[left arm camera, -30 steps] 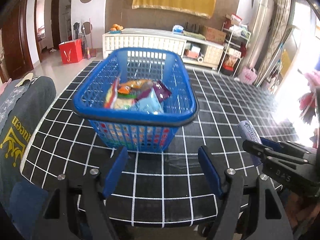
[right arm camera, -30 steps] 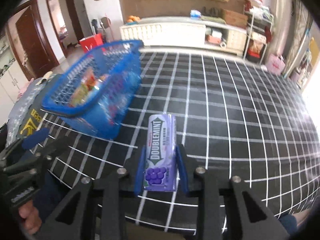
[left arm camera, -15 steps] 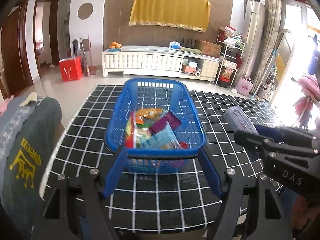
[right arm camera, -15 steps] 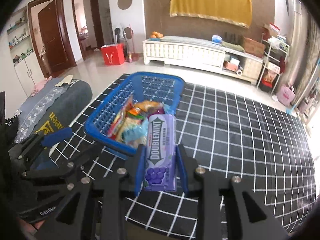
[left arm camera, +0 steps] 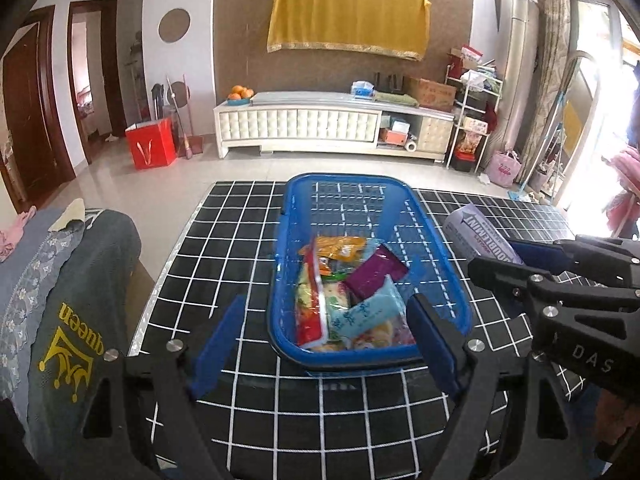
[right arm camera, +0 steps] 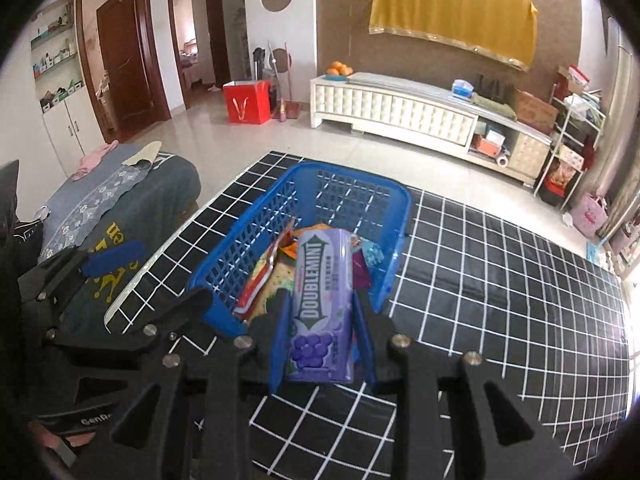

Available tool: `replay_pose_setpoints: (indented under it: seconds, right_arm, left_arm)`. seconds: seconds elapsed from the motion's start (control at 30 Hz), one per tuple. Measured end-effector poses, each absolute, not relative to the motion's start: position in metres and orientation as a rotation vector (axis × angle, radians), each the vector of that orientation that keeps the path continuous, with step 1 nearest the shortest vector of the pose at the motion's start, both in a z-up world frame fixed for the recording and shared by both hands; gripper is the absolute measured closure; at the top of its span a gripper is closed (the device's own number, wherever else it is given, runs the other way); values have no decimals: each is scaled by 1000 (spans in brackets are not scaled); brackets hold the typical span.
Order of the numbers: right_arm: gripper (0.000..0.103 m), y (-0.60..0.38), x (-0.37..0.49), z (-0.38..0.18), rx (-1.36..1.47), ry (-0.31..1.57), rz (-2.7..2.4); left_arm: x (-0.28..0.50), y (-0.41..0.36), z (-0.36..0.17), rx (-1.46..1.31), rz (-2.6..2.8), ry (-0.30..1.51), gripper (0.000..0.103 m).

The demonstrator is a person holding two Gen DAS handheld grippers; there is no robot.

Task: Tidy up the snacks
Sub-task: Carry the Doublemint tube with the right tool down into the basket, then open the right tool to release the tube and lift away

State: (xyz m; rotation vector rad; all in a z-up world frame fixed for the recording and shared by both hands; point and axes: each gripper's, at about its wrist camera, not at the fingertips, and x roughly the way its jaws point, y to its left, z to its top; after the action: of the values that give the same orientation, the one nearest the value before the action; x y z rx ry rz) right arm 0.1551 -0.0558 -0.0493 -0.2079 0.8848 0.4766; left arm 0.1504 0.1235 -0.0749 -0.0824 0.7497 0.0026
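Both grippers are built from black plastic frames studded with silver screws and tipped with blue pads. "DAS" is printed on the right gripper (left arm camera: 516, 256), "Gen" on the left gripper (right arm camera: 160, 280).

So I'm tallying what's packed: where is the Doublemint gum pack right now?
The Doublemint pack is clamped in the right gripper, held above the near end of the blue basket, not yet inside it.

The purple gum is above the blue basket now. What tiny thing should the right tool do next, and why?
Probably open and let go. The right tool pinches the Doublemint pack right over the basket, where other snacks already lie, so it should drop in with them.
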Motion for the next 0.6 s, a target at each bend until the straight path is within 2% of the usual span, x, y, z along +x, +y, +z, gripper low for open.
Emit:
replay_pose_setpoints:
  seconds: [0.33,0.6]
  right_arm:
    - [68,-29,207,-96,-216,1048,505]
    - [68,-8,233,-117,-274,1100,512]
  left_arm:
    - [191,150,-101,-130,36,861,22]
    - [212,163,-115,-140,47,928,22]
